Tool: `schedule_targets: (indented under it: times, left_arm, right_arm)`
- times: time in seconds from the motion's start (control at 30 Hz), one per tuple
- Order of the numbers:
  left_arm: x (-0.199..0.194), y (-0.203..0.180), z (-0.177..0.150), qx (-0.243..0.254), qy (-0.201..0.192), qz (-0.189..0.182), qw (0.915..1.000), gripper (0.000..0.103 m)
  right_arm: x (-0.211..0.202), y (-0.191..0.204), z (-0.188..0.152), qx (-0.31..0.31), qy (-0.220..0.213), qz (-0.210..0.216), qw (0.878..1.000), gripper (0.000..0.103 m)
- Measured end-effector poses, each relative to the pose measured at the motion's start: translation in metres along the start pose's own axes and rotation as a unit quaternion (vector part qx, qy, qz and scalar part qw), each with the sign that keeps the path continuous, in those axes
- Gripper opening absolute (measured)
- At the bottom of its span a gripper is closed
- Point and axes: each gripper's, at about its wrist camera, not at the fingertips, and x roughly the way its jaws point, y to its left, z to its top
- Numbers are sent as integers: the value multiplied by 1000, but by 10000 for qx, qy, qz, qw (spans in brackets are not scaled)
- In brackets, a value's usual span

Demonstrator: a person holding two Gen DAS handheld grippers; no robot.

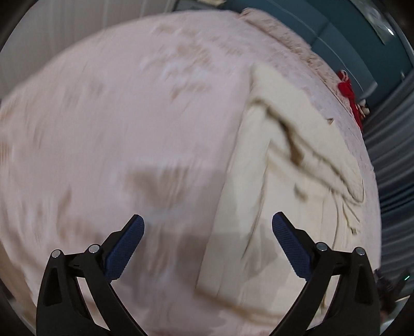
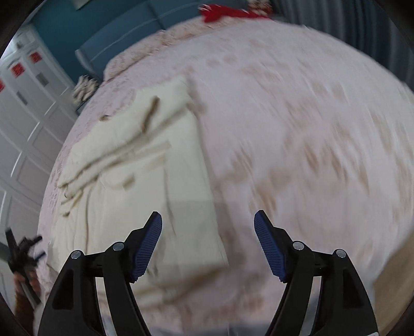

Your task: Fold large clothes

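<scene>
A cream-coloured folded fabric garment (image 1: 279,165) lies on a pale pink bedspread with a faint tan pattern (image 1: 116,124). Beyond, a bright red cloth item (image 2: 227,11), teal panelled wall (image 2: 108,28), white panelled wardrobe doors bearing red square labels (image 2: 16,69).

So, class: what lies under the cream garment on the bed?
The cream garment lies spread on a pink patterned bedspread, which shows on all its visible sides. What the bedspread looks like directly beneath the garment is covered. Both claws hover open above, holding nothing.

folded garment (image 2: 145,186) lies on the bed (image 2: 297,129); red cloth (image 2: 227,11) behind.
</scene>
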Motion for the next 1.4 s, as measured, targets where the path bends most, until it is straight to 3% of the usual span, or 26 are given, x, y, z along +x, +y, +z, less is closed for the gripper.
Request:
schedule_targets:
  times: [0.2,0.27,0.3,0.33,0.37,0.4,0.43,0.5,0.53,0.73,0.83,1.0,1.2,1.3,1.4]
  left_arm:
    - [10,-15,-38,66,68,-221,9997,96]
    - [12,-22,-41,38,89,-269,9996,91]
    - [14,-23,-40,22,142,-295,9995,82]
    - [15,-25,-40,33,182,-286,9994,66]
    - [16,-29,-38,94,270,-257,9993,58]
    - [15,-30,-38,138,313,-202,9992,44]
    - [13,-33,-37,180,351,-282,9988,27]
    - [1,-37,-37,294,329,-305,9986,14]
    - [-5,-39,-38,367,280,-292,9985,11]
    - [-53,-50,-42,701,-88,-461,9964,4]
    - [-79,-57,-51,930,-187,-537,9940,4]
    - [-127,-50,-83,1247,-57,-557,9906,4]
    - [-203,-17,-138,1043,137,-523,9931,4]
    - [-246,-12,-154,872,-180,-515,9947,4]
    - [-261,-20,-143,839,-501,-601,9934,4]
  right_arm:
    - [25,-2,-40,474,434,496,9967,72]
    - [31,2,-45,476,445,618,9960,72]
    - [33,4,-48,509,438,629,9958,73]
    - [36,6,-49,560,426,626,9956,73]
    - [37,7,-50,607,407,649,9952,72]
    - [37,6,-50,673,370,698,9946,62]
    - [36,6,-51,778,353,854,9927,38]
    - [35,6,-51,876,402,883,9914,14]
    - [33,6,-49,857,380,863,9918,11]
    - [-4,10,-39,494,229,959,9939,6]
    - [-28,22,-35,-222,335,774,9962,5]
    - [-78,31,-45,-1458,903,477,9840,5]
    - [-154,27,-95,-1947,1558,576,9667,5]
    - [-191,32,-108,-1896,1310,736,9703,5]
    - [-214,43,-93,-1875,754,868,9755,5]
